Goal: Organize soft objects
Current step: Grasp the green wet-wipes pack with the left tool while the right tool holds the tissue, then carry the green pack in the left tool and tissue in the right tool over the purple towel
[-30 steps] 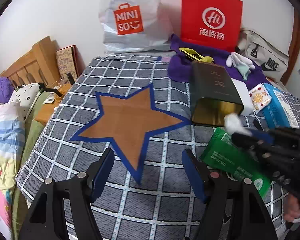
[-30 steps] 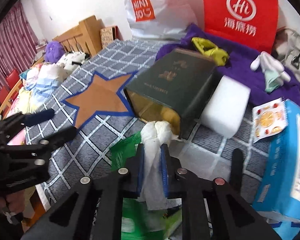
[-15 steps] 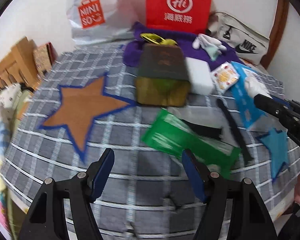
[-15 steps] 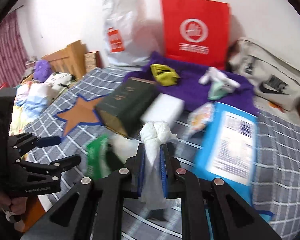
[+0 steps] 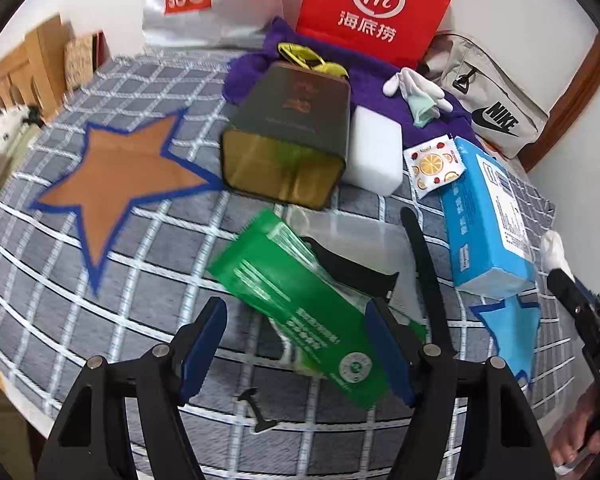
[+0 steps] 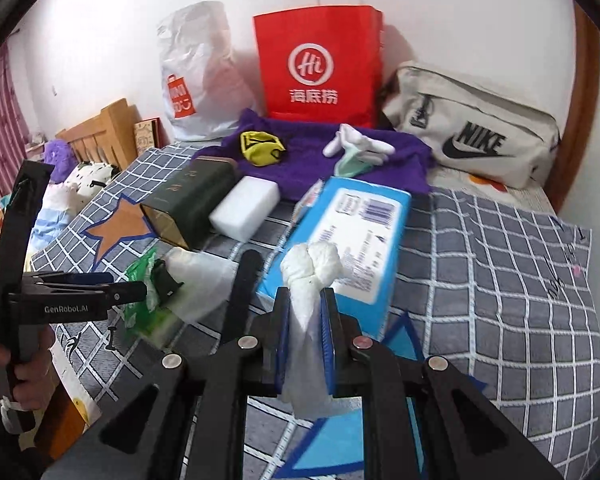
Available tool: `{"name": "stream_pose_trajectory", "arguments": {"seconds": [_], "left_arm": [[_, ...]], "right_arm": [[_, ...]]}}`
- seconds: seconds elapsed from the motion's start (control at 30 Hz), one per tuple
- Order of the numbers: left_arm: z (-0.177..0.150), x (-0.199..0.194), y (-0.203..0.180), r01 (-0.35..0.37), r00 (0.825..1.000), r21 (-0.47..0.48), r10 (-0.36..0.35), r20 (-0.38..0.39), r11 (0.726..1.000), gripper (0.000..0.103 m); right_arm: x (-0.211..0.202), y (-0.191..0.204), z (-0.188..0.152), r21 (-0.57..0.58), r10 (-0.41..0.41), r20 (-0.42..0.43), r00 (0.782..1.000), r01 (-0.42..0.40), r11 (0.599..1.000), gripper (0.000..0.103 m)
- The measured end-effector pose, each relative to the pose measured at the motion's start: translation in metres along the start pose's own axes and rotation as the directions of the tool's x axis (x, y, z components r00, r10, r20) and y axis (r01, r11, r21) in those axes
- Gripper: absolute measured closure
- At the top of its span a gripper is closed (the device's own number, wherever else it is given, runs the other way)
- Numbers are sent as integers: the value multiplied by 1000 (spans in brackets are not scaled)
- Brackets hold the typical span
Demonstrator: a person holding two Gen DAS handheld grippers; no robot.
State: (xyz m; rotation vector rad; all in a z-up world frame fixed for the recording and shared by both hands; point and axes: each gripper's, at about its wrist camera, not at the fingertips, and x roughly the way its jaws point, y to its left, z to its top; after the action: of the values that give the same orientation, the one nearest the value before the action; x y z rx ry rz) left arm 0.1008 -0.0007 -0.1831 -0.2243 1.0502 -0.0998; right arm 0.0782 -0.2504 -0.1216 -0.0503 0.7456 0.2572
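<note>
My right gripper [image 6: 305, 300] is shut on a knotted white cloth [image 6: 311, 265] and holds it above the near end of a blue tissue pack [image 6: 348, 236]. The cloth's tip also shows at the right edge of the left wrist view [image 5: 554, 246]. My left gripper [image 5: 296, 324] is open and empty, low over a green plastic pack [image 5: 296, 300] on the checked bedspread [image 5: 148, 248]. On a purple towel [image 6: 308, 160] at the back lie a yellow cloth [image 6: 262, 146] and white and mint gloves [image 6: 354, 148]. A white sponge block [image 6: 246, 204] lies beside a dark green box [image 6: 188, 196].
A red paper bag [image 6: 318, 68], a white Miniso bag [image 6: 196, 76] and a beige Nike bag [image 6: 472, 140] stand along the back wall. A black strap [image 5: 424, 264] and a clear plastic bag [image 5: 340, 232] lie mid-bed. An orange star patch [image 5: 116, 176] is at left, a wooden headboard [image 5: 36, 60] beyond.
My right gripper has carried the white cloth from the dark green box's mouth to the right, over the blue tissue pack. My left gripper has swung right, over the green pack.
</note>
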Motion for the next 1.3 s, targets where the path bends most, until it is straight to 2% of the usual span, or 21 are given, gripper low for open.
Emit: {"name": "stream_pose_trajectory", "arguments": {"seconds": [0.17,0.27,0.37,0.43,0.5,0.63,0.7,0.8,1.03,1.3], "left_arm": [[0,15,-1,34,999,-35,-35,-33,999,33],[5,21,-3,28,1000,-7,-28,-12,1000,33],[9,22,0,57,998,-18,-57,9,998,33],[11,24,2,70,997,-5,-70,26,998,41],[10,22,6,97,994,-1,-97,43,995,59],[6,17,14,152,986,8,-152,64,988,72],[5,14,17,157,985,25,-158,73,987,84],[4,13,23,172,982,24,-173,73,985,88],[2,6,30,153,984,44,-156,84,987,91],[4,-3,31,113,989,64,-118,91,992,94]], "right_arm": [[-7,-12,-9,35,-2,2,1000,2,999,88],[-7,-14,-17,57,25,-18,1000,-24,998,88],[-8,-12,-29,63,38,-33,999,-36,997,88],[-7,-7,-36,64,66,-47,997,-63,996,88],[-4,-2,-41,59,85,-64,994,-82,995,88],[8,6,-53,60,90,-100,991,-85,995,88],[13,7,-56,70,99,-108,989,-91,993,88],[20,9,-59,69,91,-121,988,-83,994,88],[35,9,-64,76,64,-163,985,-52,996,89],[30,6,-60,93,68,-155,986,-54,994,89]]}}
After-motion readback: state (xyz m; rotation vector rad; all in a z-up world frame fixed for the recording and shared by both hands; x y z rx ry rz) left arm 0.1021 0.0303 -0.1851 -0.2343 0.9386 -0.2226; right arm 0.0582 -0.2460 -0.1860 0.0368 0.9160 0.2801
